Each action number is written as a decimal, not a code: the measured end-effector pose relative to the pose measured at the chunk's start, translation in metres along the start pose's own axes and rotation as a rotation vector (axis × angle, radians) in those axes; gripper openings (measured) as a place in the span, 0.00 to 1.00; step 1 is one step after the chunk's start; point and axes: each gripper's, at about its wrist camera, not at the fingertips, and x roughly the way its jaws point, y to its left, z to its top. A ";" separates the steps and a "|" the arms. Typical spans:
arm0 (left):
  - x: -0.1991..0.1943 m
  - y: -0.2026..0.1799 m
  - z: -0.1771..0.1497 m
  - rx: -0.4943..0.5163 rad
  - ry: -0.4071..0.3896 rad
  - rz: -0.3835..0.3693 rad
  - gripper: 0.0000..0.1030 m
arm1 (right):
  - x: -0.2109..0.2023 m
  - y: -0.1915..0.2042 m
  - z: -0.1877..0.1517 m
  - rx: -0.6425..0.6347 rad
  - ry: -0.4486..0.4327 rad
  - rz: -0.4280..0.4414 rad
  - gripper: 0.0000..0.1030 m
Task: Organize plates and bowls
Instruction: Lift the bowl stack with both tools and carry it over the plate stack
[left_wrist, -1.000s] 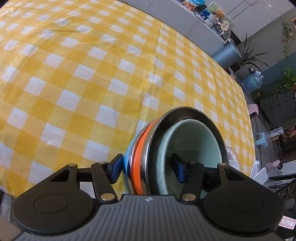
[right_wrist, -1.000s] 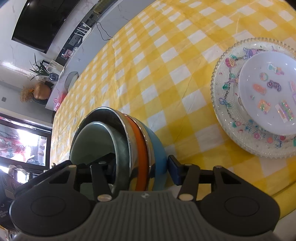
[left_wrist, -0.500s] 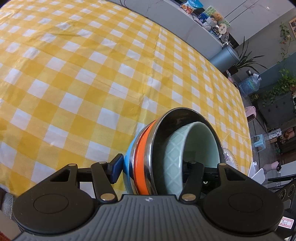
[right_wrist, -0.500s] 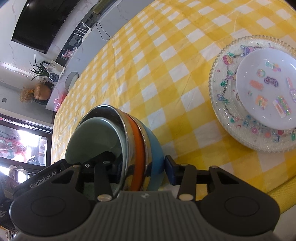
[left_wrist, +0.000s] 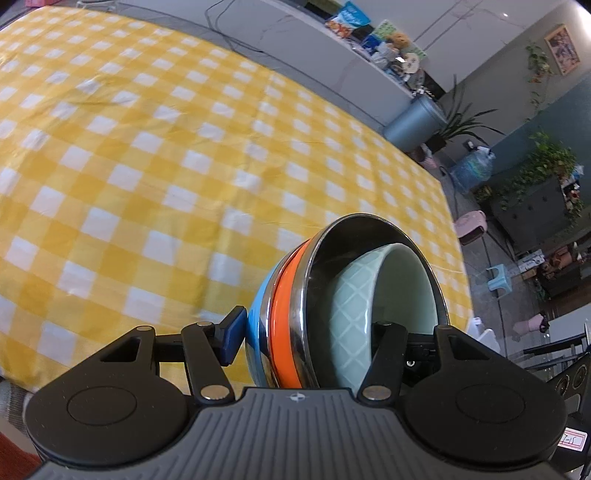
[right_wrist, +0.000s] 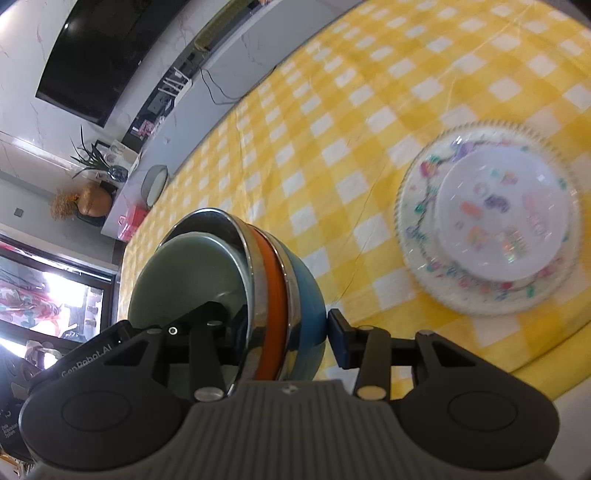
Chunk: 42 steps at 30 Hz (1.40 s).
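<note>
Nested bowl stack (left_wrist: 332, 306) at lower centre of both wrist views: pale green bowl (left_wrist: 373, 310) inside a steel bowl (left_wrist: 369, 236), then orange-banded and blue ones outermost. Left gripper (left_wrist: 306, 334) clamped across the whole stack rim, one pad on the blue shell, the other hidden inside the green bowl. Right gripper (right_wrist: 277, 328) straddling the opposite rim, right pad touching the blue wall, apparently gripping. Two-sided hold, likely to keep the tilted stack from sliding apart. Stack over the yellow checked desk (left_wrist: 147, 166); stacked patterned plates (right_wrist: 487, 218) at right of the right view, probably the destination area.
</note>
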 end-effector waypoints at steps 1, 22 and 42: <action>0.000 -0.005 -0.001 0.006 -0.001 -0.006 0.62 | -0.006 -0.002 0.002 -0.001 -0.009 0.000 0.42; 0.068 -0.090 -0.014 0.055 0.068 -0.107 0.61 | -0.072 -0.067 0.055 0.026 -0.086 -0.070 0.40; 0.122 -0.105 -0.023 0.068 0.144 -0.115 0.59 | -0.065 -0.123 0.074 0.091 -0.076 -0.136 0.40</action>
